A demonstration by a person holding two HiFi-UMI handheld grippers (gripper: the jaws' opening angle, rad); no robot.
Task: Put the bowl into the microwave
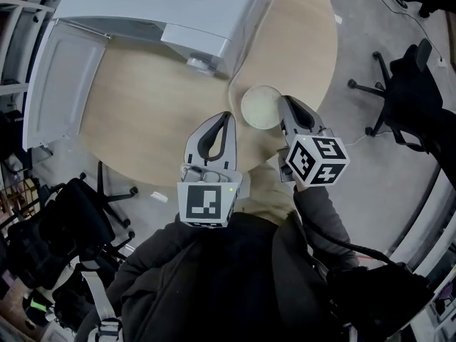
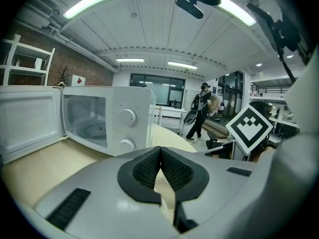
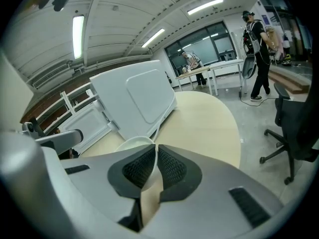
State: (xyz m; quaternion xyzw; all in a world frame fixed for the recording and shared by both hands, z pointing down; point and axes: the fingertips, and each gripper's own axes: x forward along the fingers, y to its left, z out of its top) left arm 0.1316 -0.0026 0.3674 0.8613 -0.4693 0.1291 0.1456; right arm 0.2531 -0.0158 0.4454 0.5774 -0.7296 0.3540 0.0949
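Right claw (image 3: 154, 151) clenched on bowl (image 3: 133, 142) rim only — bowl, left of it, could tilt and slip; left claw (image 2: 160, 156) closed, empty

1. A round table (image 1: 142, 120) (image 2: 30, 168) (image 3: 209, 118) with a pale, wood-coloured top carries everything here.
2. A white microwave (image 1: 164, 6) (image 2: 109, 118) (image 3: 134, 101) stands directly on it, at the far side of the top as the head view shows it.
3. The microwave's door (image 1: 60, 84) (image 2: 30, 118) (image 3: 89, 121) is swung wide open to the microwave's left and reaches out past the table's rim.
4. A pale bowl (image 1: 261, 105) (image 3: 132, 143) is over the top near the microwave's front right corner; whether its base rests on the wood cannot be told.
5. The stretch of top in front of the microwave's open cavity is bare wood.
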